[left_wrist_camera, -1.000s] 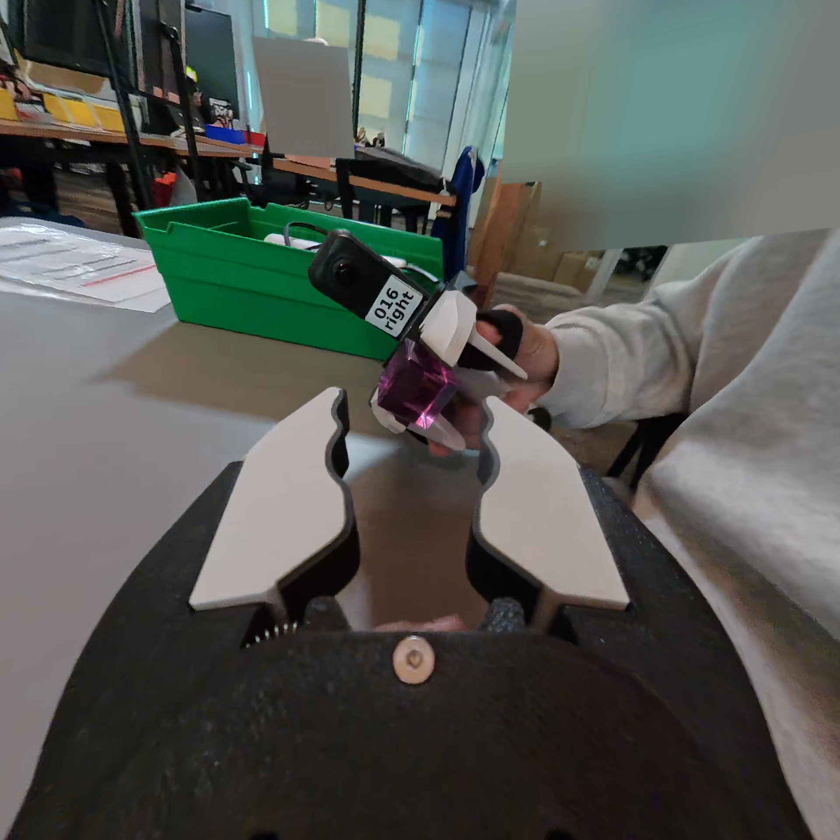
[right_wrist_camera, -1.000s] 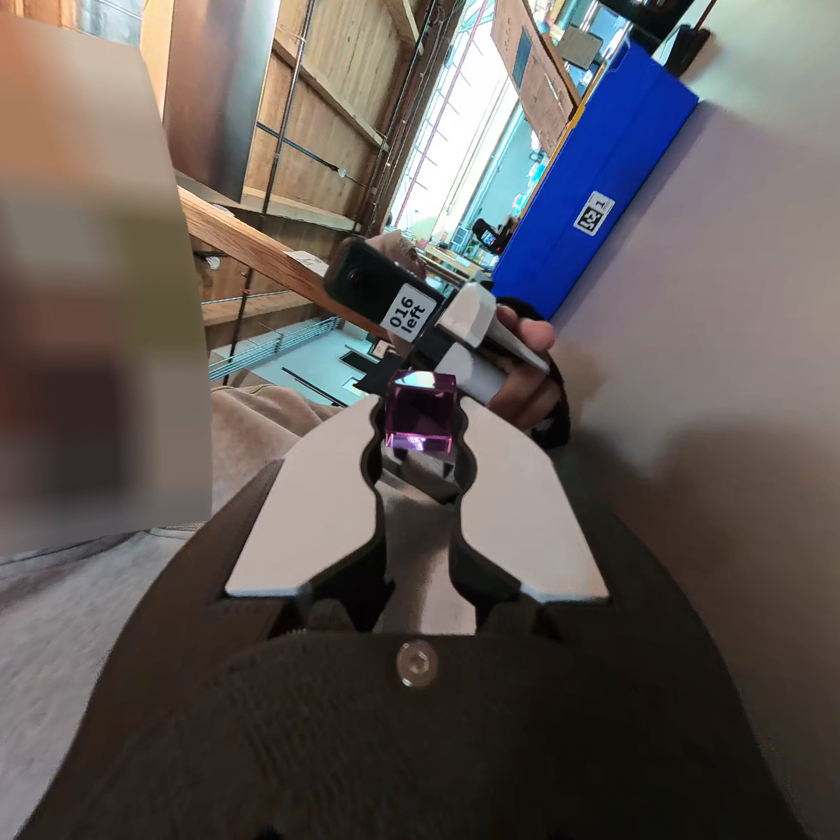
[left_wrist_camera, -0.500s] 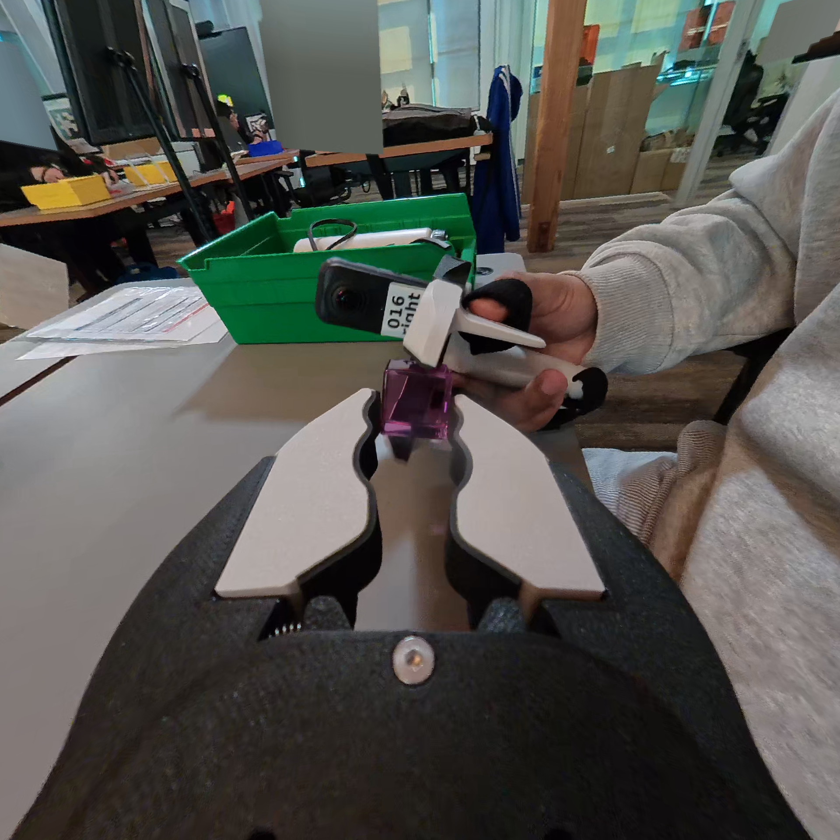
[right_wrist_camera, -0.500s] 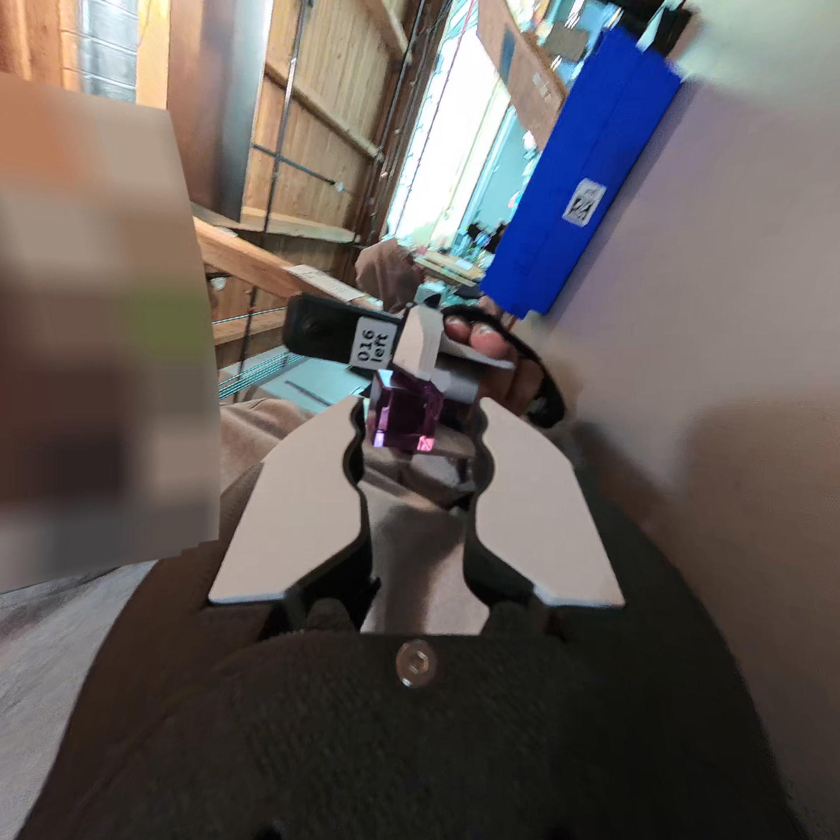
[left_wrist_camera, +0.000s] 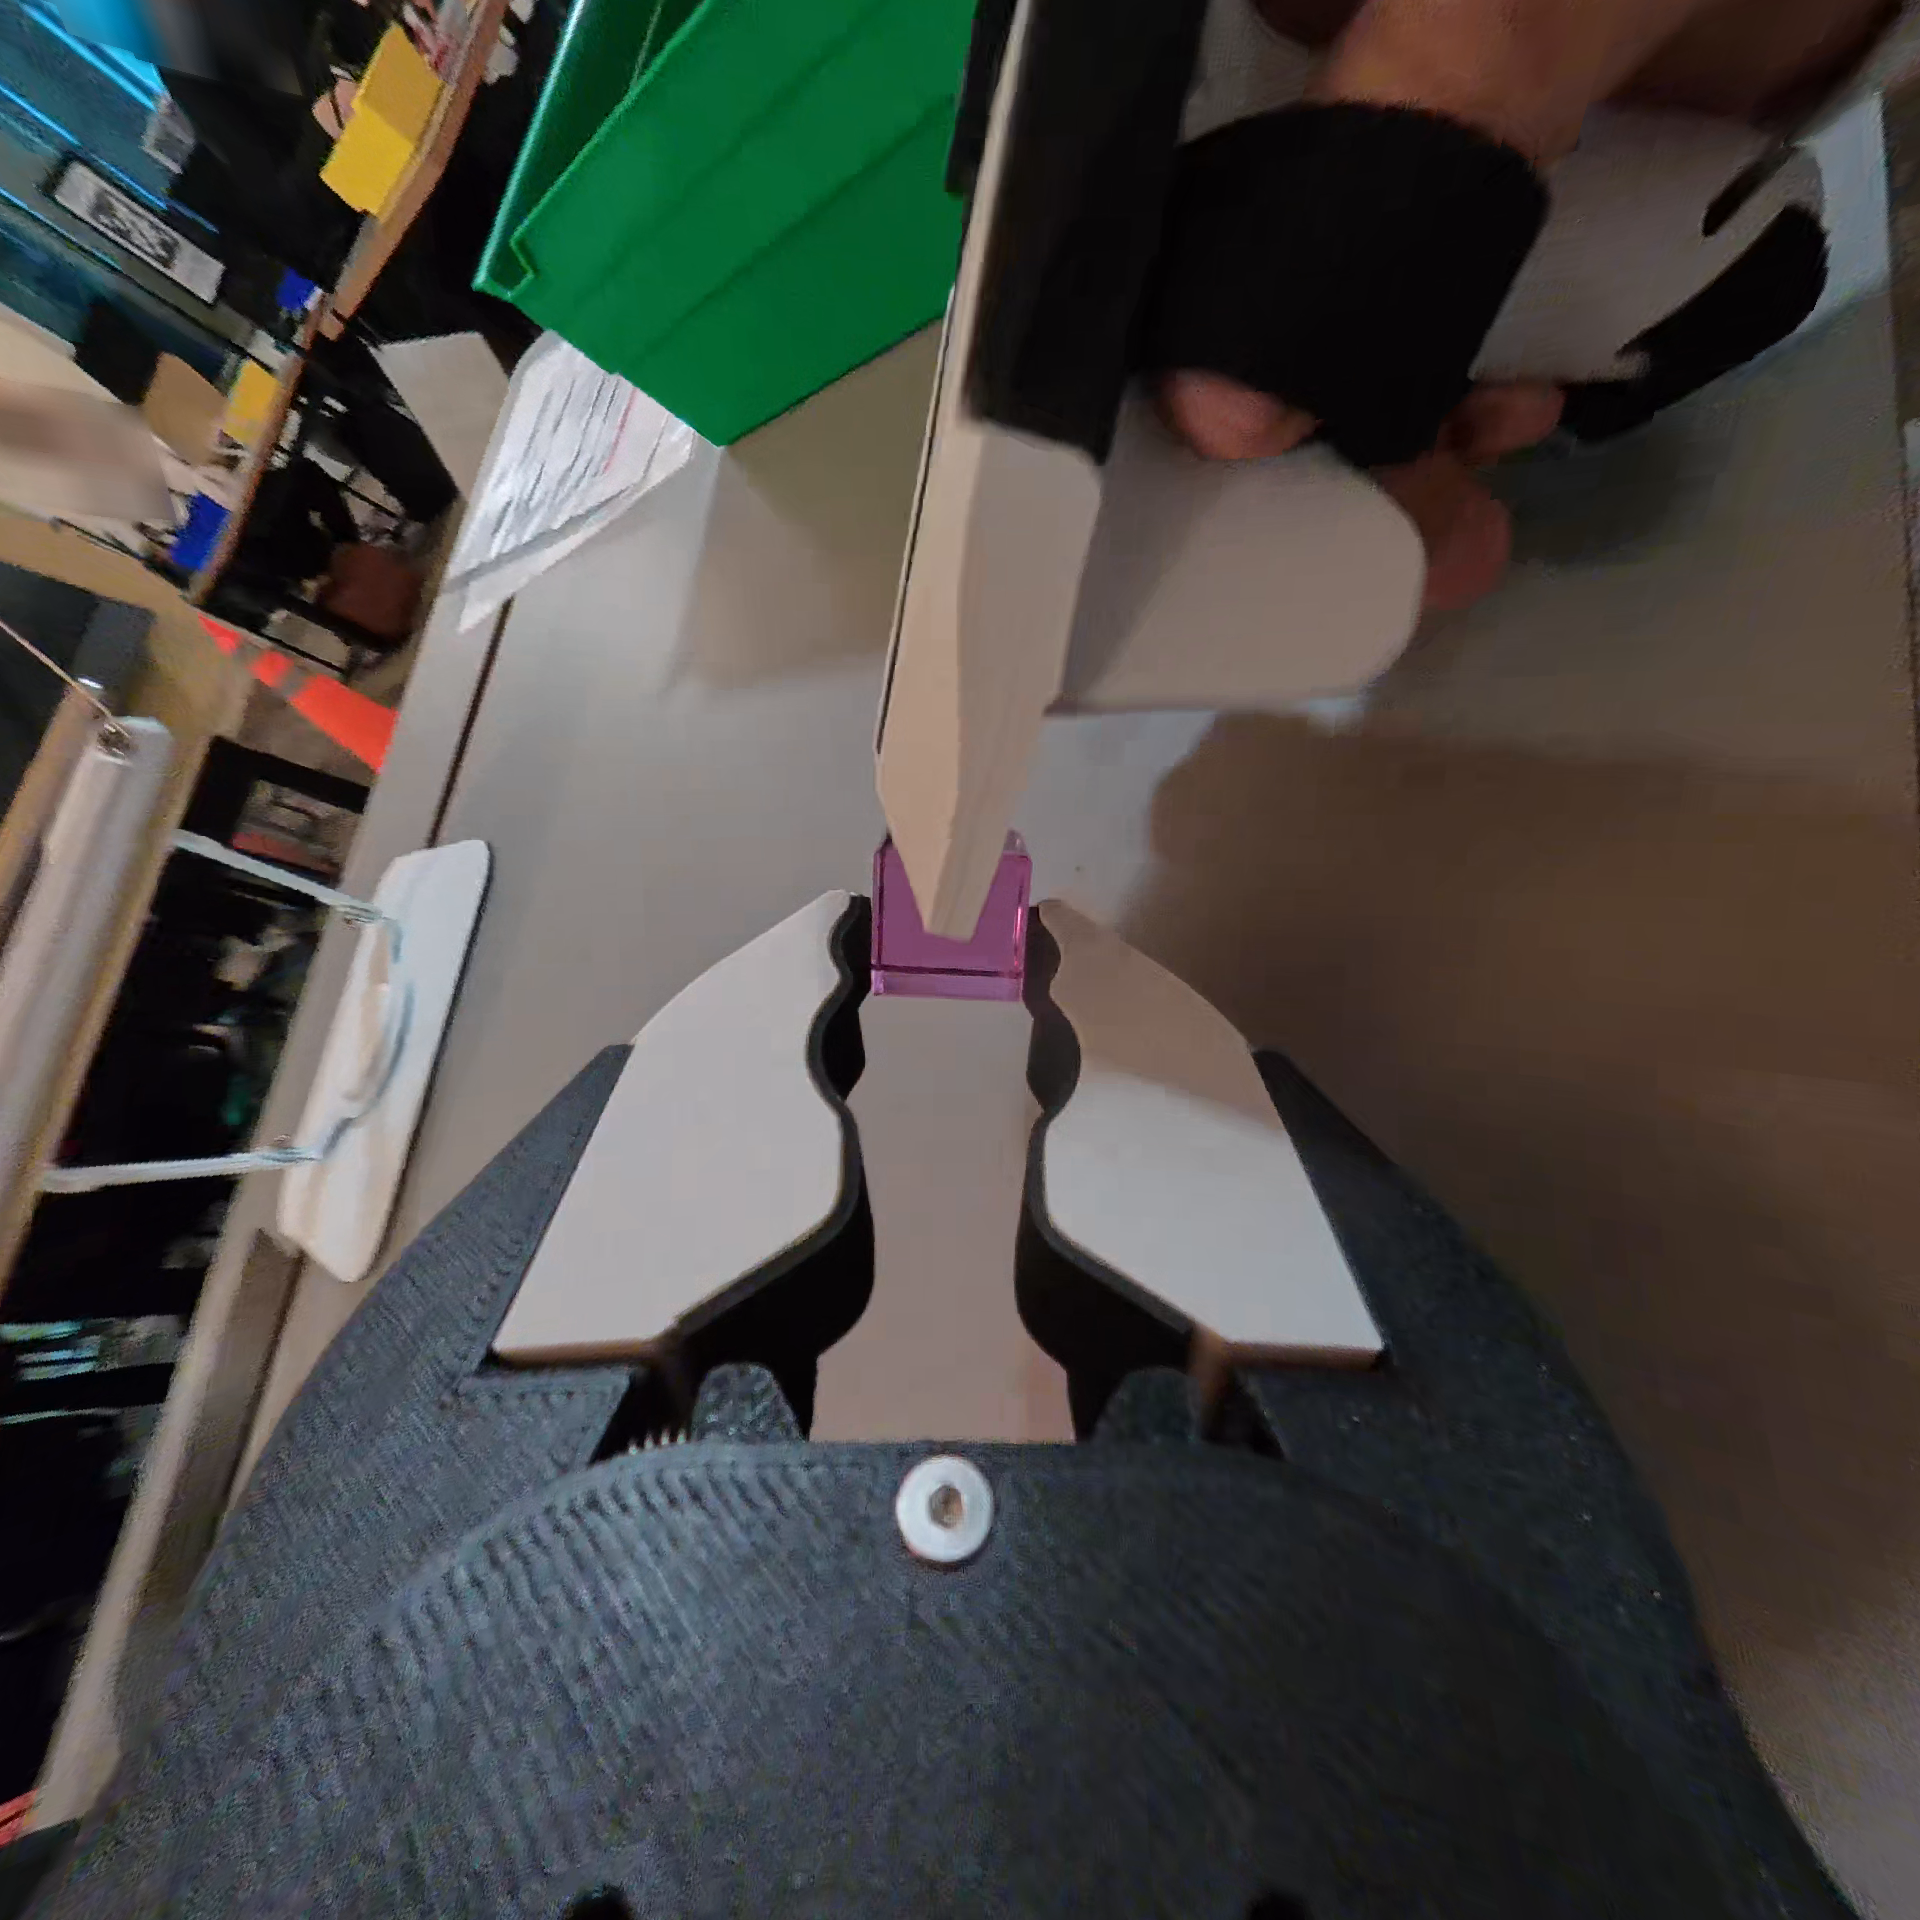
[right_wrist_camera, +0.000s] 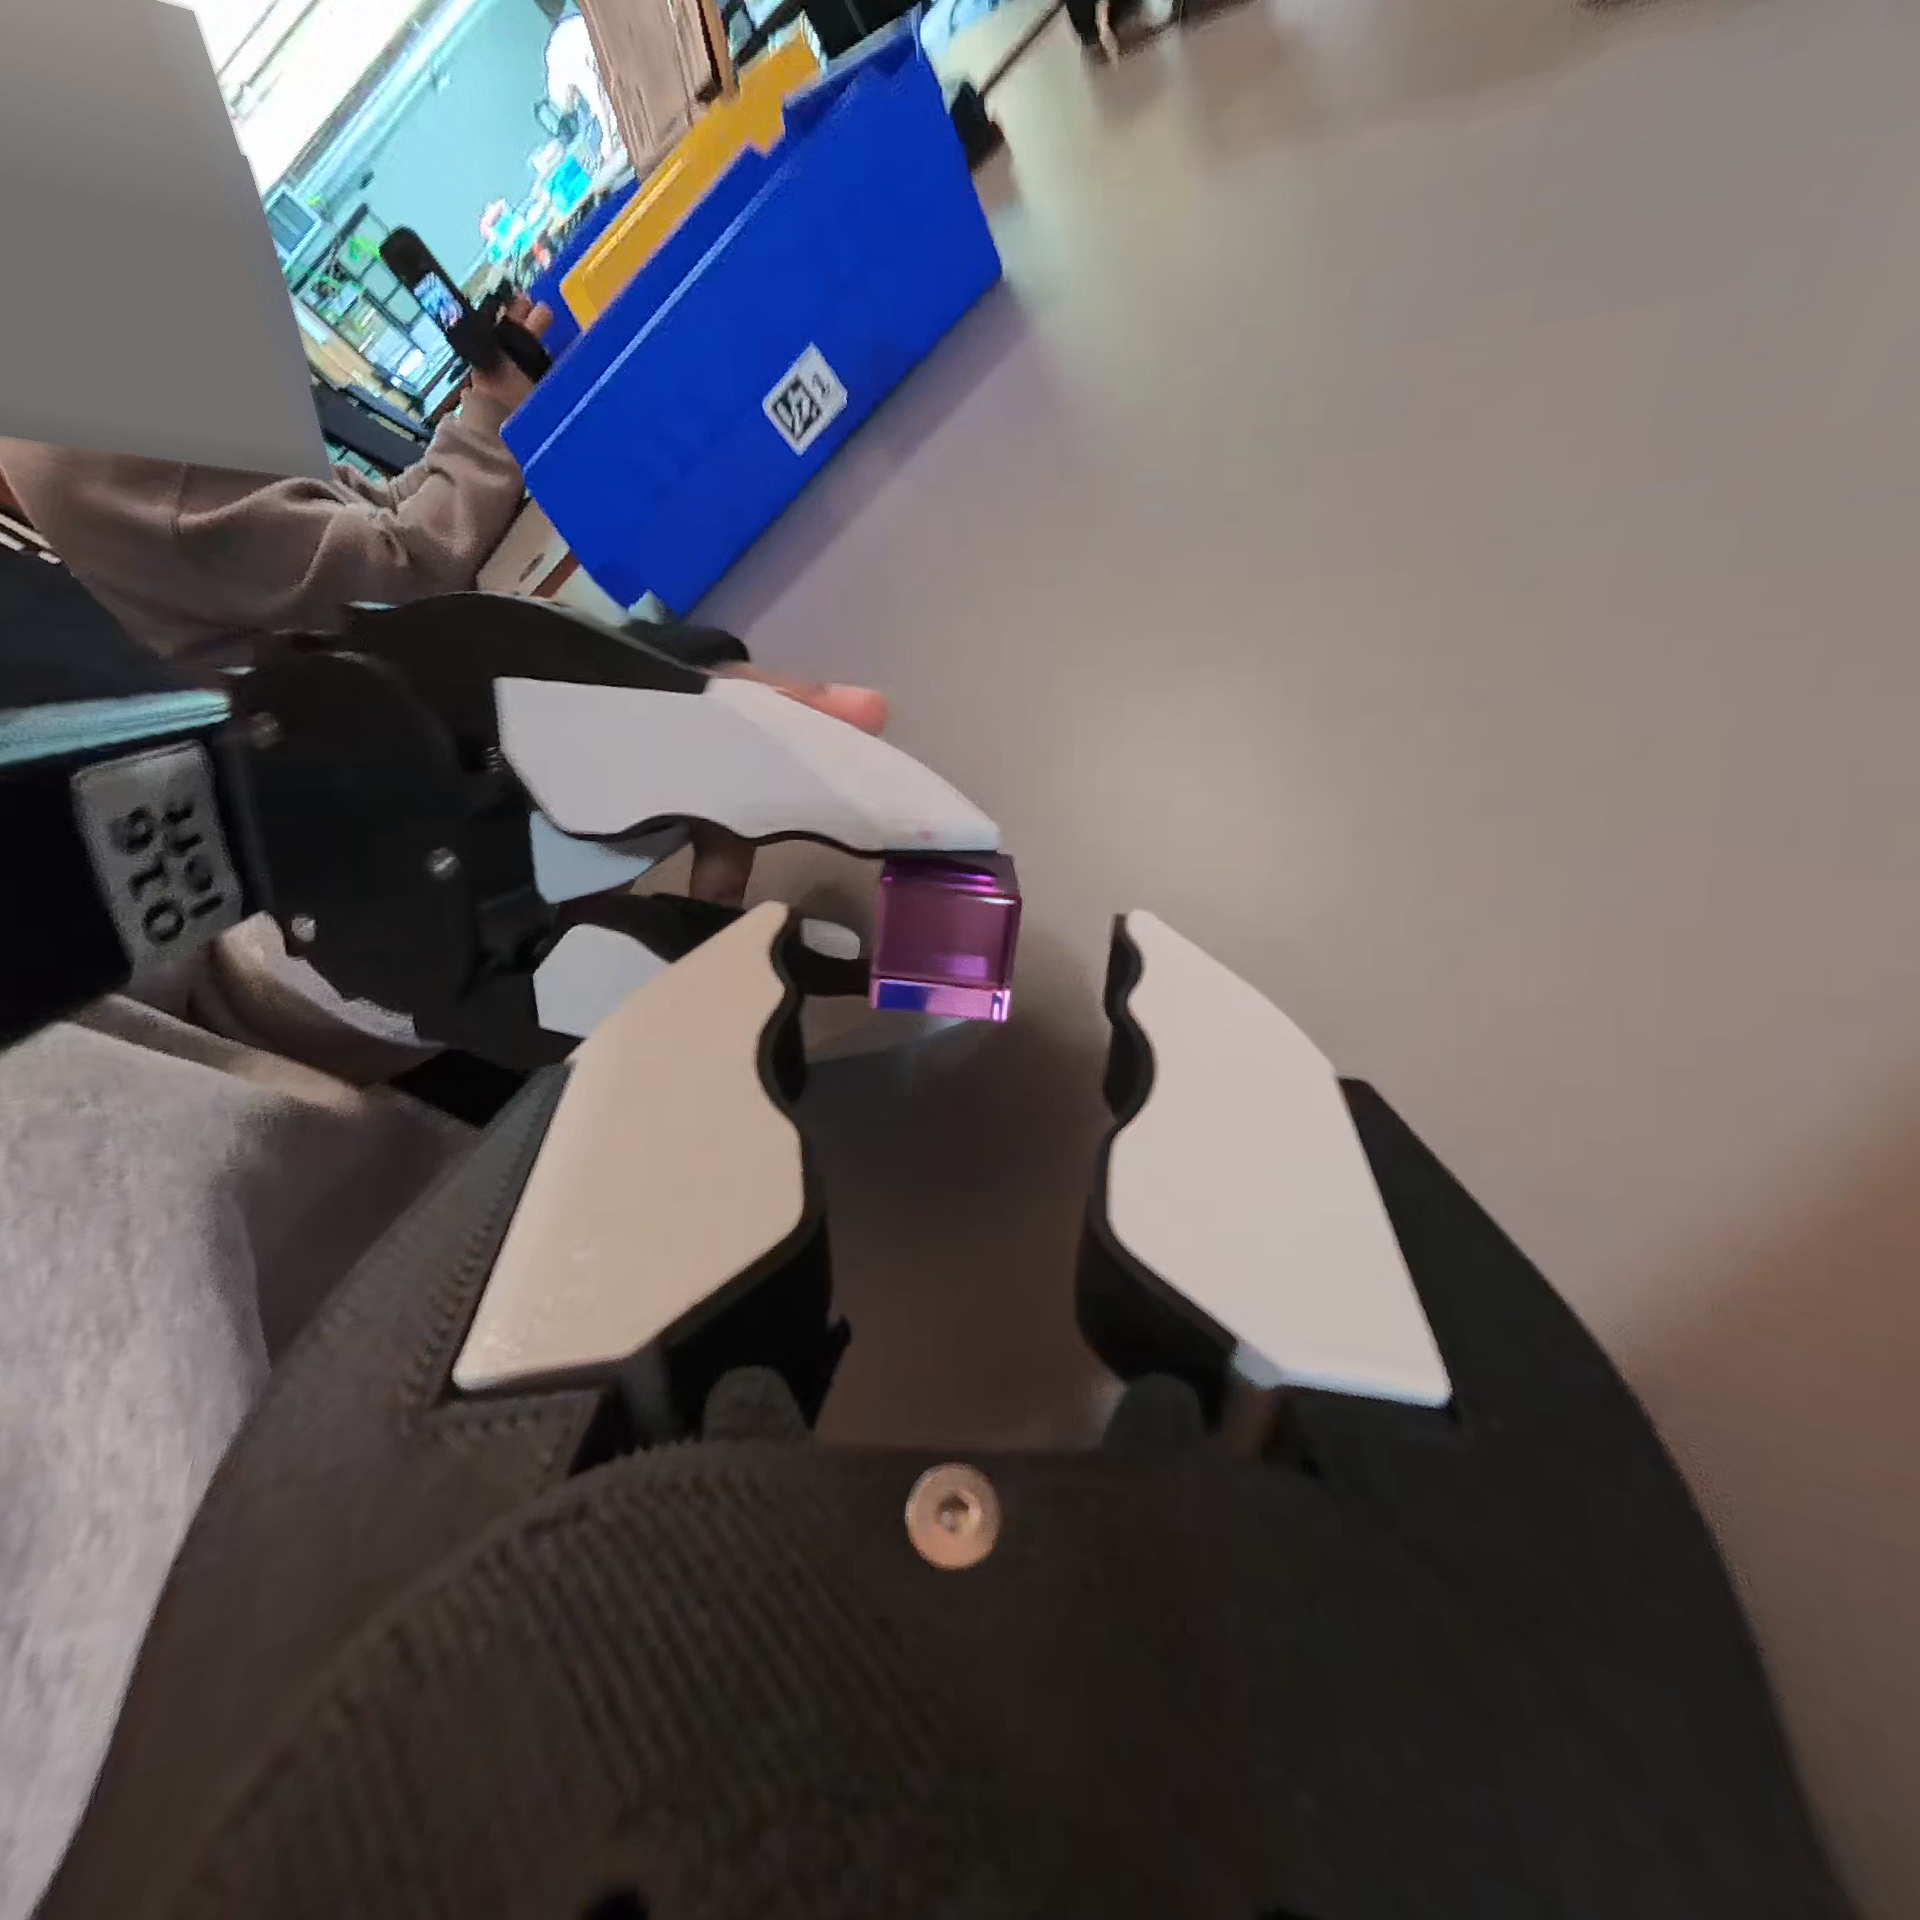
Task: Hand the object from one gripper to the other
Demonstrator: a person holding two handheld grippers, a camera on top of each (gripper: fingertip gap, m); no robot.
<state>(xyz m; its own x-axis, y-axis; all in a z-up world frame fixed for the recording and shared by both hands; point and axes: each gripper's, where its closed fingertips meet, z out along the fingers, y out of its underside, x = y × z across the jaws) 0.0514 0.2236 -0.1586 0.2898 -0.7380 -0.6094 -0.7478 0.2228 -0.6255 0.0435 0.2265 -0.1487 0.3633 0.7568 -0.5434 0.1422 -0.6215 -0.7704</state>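
Note:
A small clear purple cube (left_wrist_camera: 951, 951) is clamped between the white fingertips of my left gripper (left_wrist_camera: 948, 914), which is shut on it above the grey table (left_wrist_camera: 1507, 1039). One finger (left_wrist_camera: 977, 644) of the right gripper reaches down over the cube's top face, held by a hand in a black strap. In the right wrist view my right gripper (right_wrist_camera: 956, 920) is open, its jaws wide either side of the cube (right_wrist_camera: 945, 951) with a clear gap on the right. The left gripper's upper finger (right_wrist_camera: 748, 769) comes in from the left onto the cube.
A green bin (left_wrist_camera: 727, 208) and paper sheets (left_wrist_camera: 571, 457) lie at the far side of the table, and a white flat holder (left_wrist_camera: 384, 1049) sits at its left edge. A blue bin (right_wrist_camera: 748, 384) stands on the table (right_wrist_camera: 1455, 520). A grey sleeve (right_wrist_camera: 125, 1299) fills the lower left.
The cube has passed from the right gripper to the left. The left jaws closed on it and the right jaws opened wide. Both views have swung round towards the table.

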